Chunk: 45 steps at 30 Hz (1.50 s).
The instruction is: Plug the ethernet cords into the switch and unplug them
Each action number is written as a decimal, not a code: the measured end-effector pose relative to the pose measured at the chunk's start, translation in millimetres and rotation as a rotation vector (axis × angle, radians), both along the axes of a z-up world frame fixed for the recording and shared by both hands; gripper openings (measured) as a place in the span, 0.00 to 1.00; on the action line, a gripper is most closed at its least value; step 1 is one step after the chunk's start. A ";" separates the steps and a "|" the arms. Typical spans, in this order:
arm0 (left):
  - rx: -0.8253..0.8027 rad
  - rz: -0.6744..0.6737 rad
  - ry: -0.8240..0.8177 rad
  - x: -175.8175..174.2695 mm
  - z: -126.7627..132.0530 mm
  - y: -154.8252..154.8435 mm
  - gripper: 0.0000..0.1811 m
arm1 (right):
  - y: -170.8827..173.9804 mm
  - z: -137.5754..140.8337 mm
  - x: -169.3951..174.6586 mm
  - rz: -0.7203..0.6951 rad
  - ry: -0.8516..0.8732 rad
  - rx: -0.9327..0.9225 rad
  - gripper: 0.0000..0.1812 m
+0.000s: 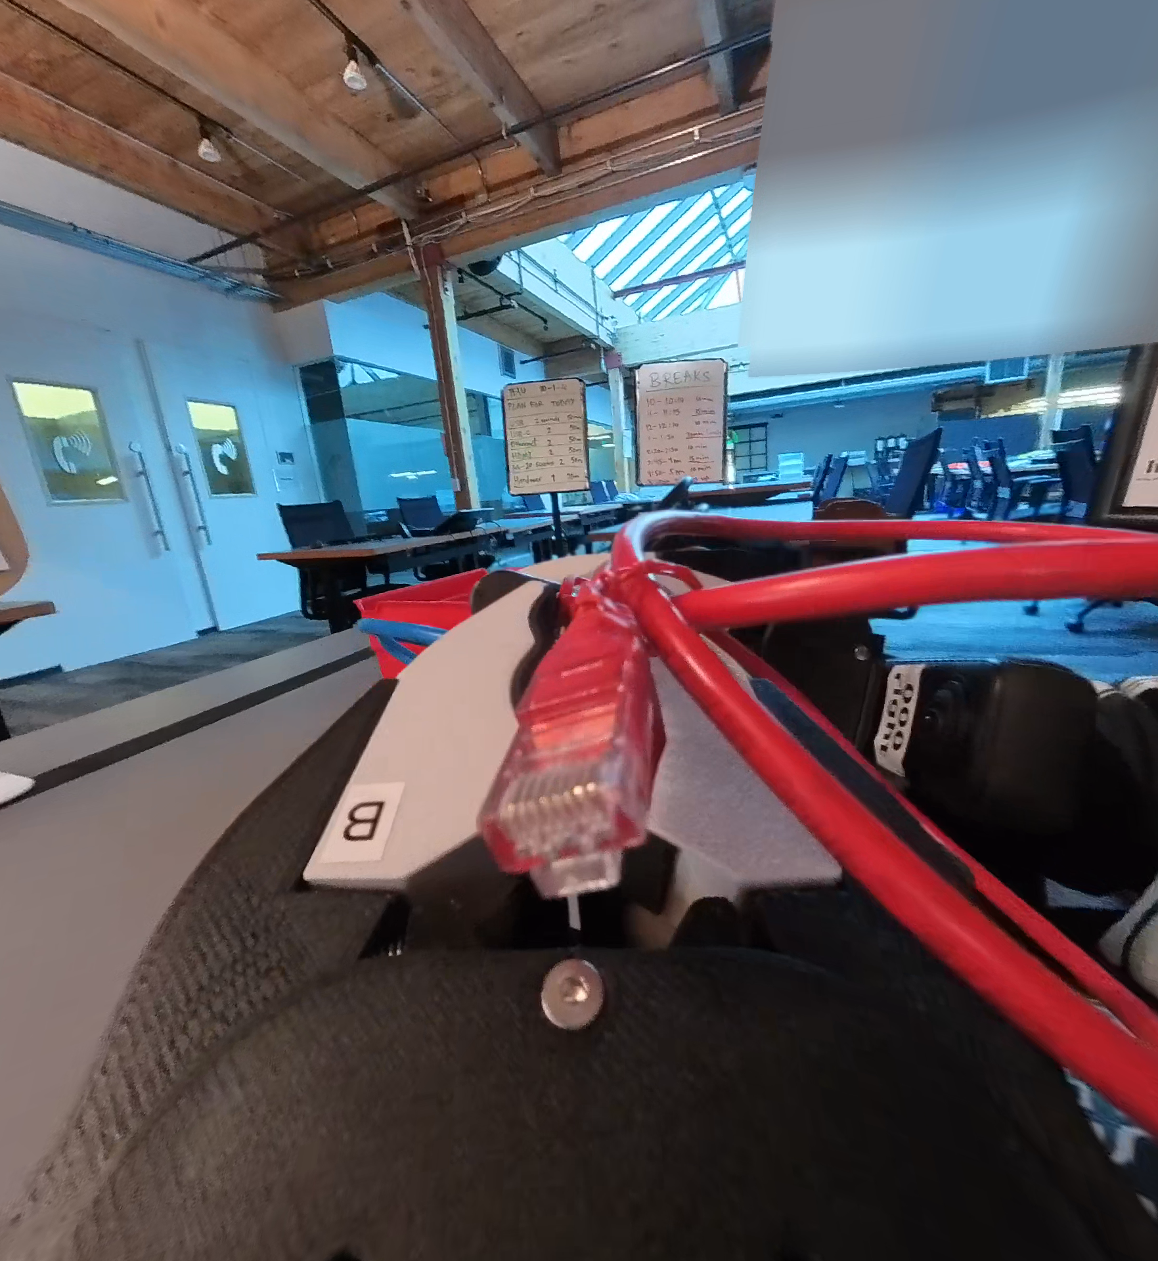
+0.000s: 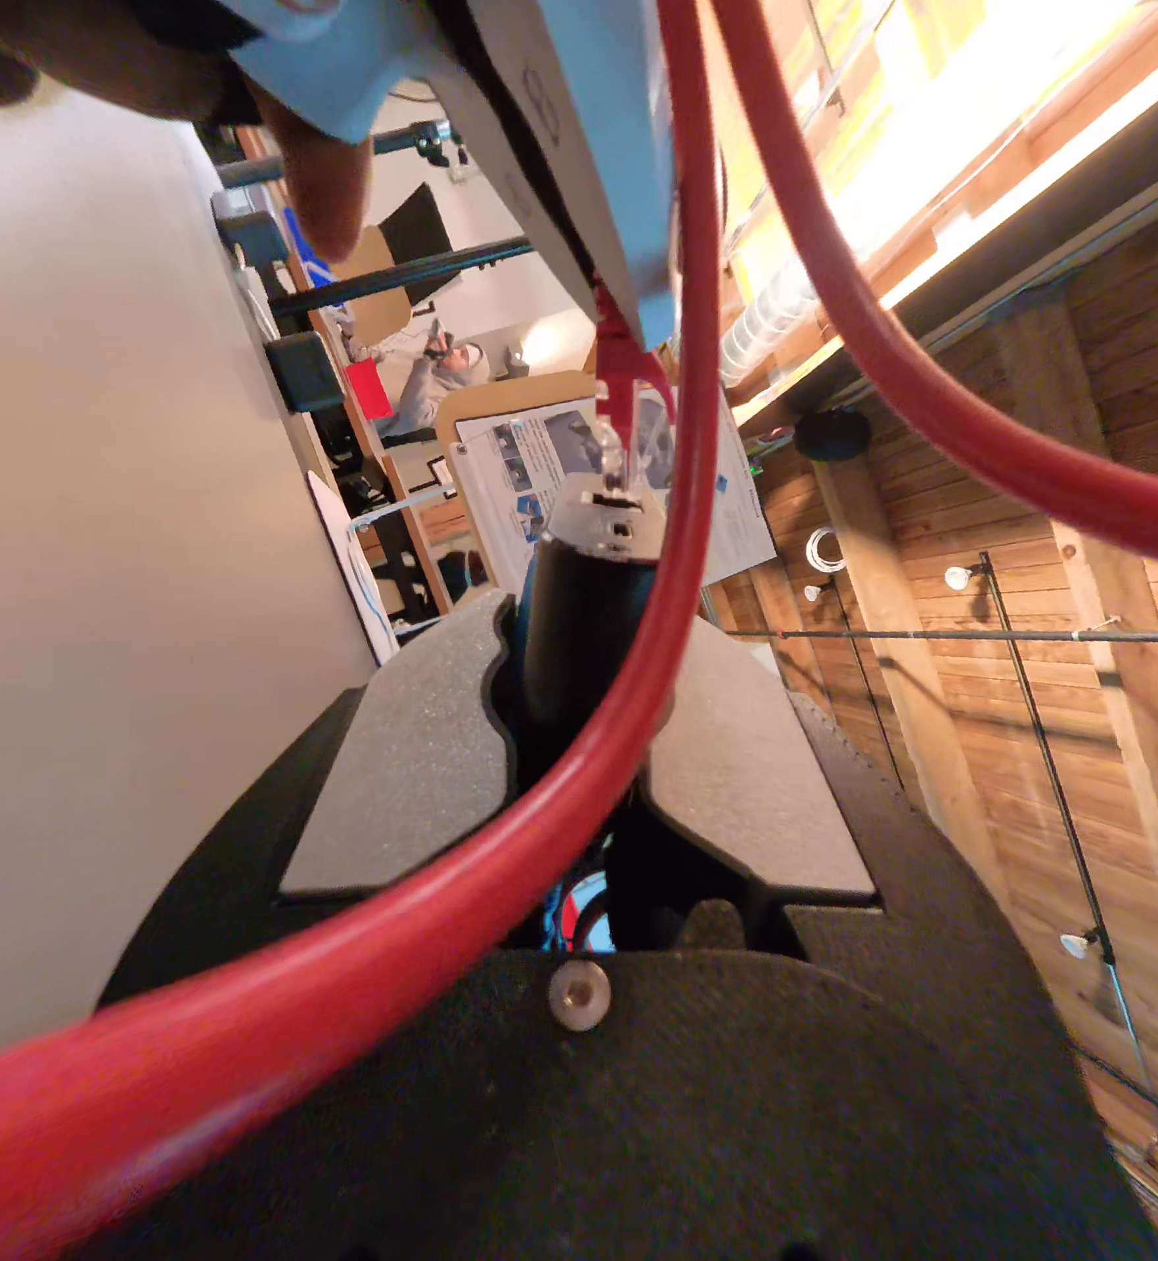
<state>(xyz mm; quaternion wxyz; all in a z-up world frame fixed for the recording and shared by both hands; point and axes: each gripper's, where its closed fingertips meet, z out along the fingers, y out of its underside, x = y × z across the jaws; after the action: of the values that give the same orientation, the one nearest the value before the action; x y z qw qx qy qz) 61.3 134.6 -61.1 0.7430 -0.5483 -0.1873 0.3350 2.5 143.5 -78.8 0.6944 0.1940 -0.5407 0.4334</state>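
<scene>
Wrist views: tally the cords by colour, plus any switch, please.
Red cord: 1
Blue cord: 1
Switch: 1
Total: 3

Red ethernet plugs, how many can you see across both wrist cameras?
2. One plug dangles close to the lens in the left wrist view; the other plug, in the right wrist view, meets the metal end of the black switch. Others may be hidden.

Red ethernet cord (image 1: 801, 771) looped in the air — its clear plug (image 2: 613, 450) meets the black switch's (image 2: 583, 634) metal port.
</scene>
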 end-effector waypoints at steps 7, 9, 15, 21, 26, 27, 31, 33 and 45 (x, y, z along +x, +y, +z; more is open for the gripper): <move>-0.020 -0.036 0.000 4.0 -2.5 5.2 0.07 | 0.3 2.1 2.1 0.011 0.001 -0.017 0.18; -0.023 -0.036 -0.009 3.0 -3.9 5.3 0.15 | 0.1 1.5 2.7 0.010 0.011 -0.010 0.18; -0.057 -0.024 -0.010 3.2 -8.0 7.1 0.15 | -0.6 -1.2 5.9 0.010 0.037 0.022 0.18; -0.040 -0.058 -0.030 5.7 -8.0 8.5 0.07 | -0.1 -0.1 10.7 0.035 0.027 0.028 0.17; -0.047 -0.065 -0.068 2.8 -13.5 8.6 0.07 | -4.1 -1.9 13.7 0.013 0.044 0.068 0.17; -0.053 -0.060 -0.068 2.7 -14.6 8.7 0.07 | -4.9 -1.7 14.2 0.009 0.047 0.072 0.17; -0.077 -0.026 -0.022 5.8 -13.5 10.2 0.07 | -7.7 2.4 15.8 0.000 0.049 0.081 0.17; -0.097 -0.008 0.010 6.8 -12.4 10.7 0.08 | -10.2 6.1 16.4 0.015 0.062 0.078 0.17; 0.228 0.123 0.083 1.2 24.0 -44.9 0.16 | 15.3 123.0 -34.3 0.217 -0.212 -0.261 0.17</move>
<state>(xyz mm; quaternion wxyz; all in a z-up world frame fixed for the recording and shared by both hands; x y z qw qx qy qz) 62.6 89.7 -37.1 0.7857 -0.4336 -0.2263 0.3788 -31.8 158.8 44.2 0.6021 0.1128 -0.5262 0.5899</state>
